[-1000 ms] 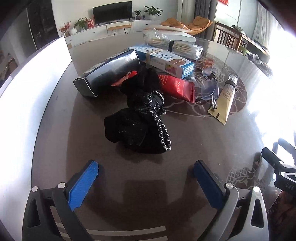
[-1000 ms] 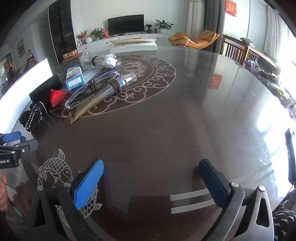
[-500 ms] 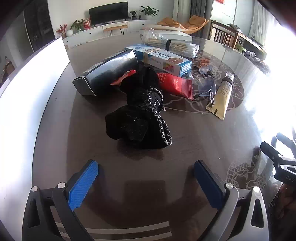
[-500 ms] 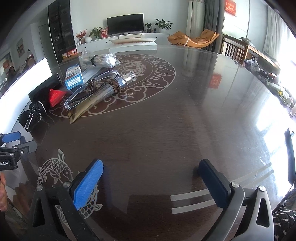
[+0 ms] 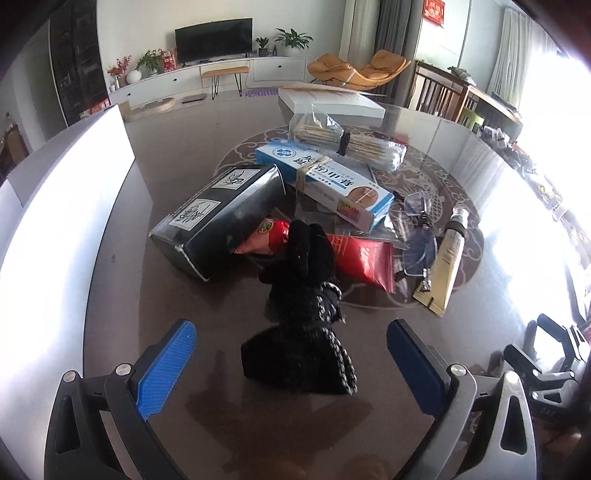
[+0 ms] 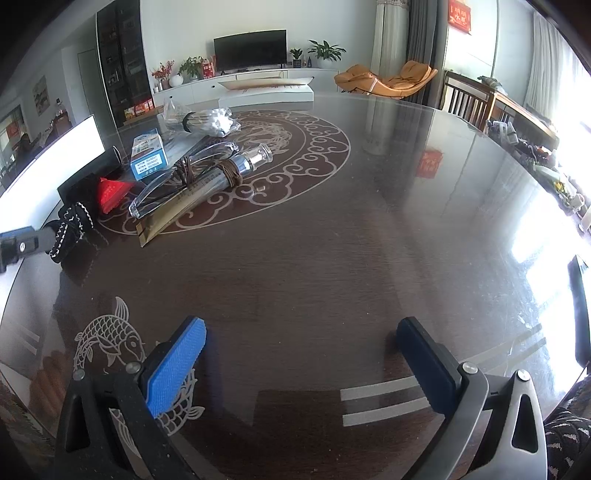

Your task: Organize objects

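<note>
Living room, daylit. White rear wall (image 6: 177, 33) carries 1 dark television (image 6: 250, 50) above a long white low cabinet (image 6: 258, 83) with potted plants (image 6: 325, 51). Tall dark shelving (image 6: 123, 62) stands at left. 1 orange lounge chair (image 6: 384, 79) sits beside grey curtains (image 6: 421, 44). Strong glare enters from windows (image 6: 569, 110) at right. Wooden chairs (image 6: 465, 99) stand near them.

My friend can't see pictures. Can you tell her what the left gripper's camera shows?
The open left gripper points at a black knitted cloth lying on a dark table. Behind the cloth are a black box, a red packet, a blue box, glasses and a gold tube.
</note>
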Demonstrator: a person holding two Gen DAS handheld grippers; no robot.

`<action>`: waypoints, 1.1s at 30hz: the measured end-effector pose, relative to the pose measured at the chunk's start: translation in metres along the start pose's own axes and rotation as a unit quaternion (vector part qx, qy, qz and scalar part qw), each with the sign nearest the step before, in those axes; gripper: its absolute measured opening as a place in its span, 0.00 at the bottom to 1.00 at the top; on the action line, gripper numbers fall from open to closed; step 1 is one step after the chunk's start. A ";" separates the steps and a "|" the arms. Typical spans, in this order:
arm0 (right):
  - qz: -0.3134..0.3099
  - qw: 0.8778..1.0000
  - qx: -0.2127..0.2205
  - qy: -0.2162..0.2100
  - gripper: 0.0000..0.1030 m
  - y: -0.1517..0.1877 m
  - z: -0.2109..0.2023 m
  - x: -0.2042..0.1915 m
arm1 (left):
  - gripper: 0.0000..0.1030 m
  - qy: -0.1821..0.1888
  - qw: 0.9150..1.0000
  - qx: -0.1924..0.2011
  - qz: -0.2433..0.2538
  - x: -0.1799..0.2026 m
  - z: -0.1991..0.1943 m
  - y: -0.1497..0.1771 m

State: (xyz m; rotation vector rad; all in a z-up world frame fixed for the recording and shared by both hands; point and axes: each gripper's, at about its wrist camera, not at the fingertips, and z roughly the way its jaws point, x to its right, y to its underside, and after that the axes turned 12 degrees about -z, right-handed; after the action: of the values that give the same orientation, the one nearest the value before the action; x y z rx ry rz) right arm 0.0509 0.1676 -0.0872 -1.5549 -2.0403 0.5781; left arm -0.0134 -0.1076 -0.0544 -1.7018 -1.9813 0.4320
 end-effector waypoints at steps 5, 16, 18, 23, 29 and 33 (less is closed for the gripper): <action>0.000 1.000 0.000 0.000 1.00 0.000 0.000 0.000 | 0.86 -0.017 0.999 -0.012 0.039 0.012 0.024 -0.012; 0.000 1.000 0.001 0.000 1.00 0.000 0.000 0.000 | 0.36 0.000 1.000 -0.009 -0.011 0.009 0.007 0.025; 0.000 1.000 0.001 0.000 1.00 0.000 0.000 0.000 | 0.38 -0.011 1.000 -0.011 -0.019 0.007 -0.001 0.036; 0.000 1.000 0.003 0.002 1.00 0.000 0.000 0.000 | 0.78 -0.033 0.999 -0.007 -0.022 -0.004 -0.007 0.051; 0.000 1.000 0.004 0.002 1.00 0.000 -0.001 0.000 | 0.96 -0.044 0.999 -0.001 -0.018 -0.015 0.004 0.047; 0.000 1.000 0.003 0.002 1.00 0.000 0.000 0.000 | 1.00 -0.046 0.999 0.003 -0.026 -0.020 0.009 0.043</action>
State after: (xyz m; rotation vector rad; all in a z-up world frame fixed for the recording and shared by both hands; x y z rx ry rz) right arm 0.0512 0.1675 -0.0869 -1.5521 -2.0331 0.5807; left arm 0.0194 -0.1188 -0.0880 -1.6504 -2.0829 0.5064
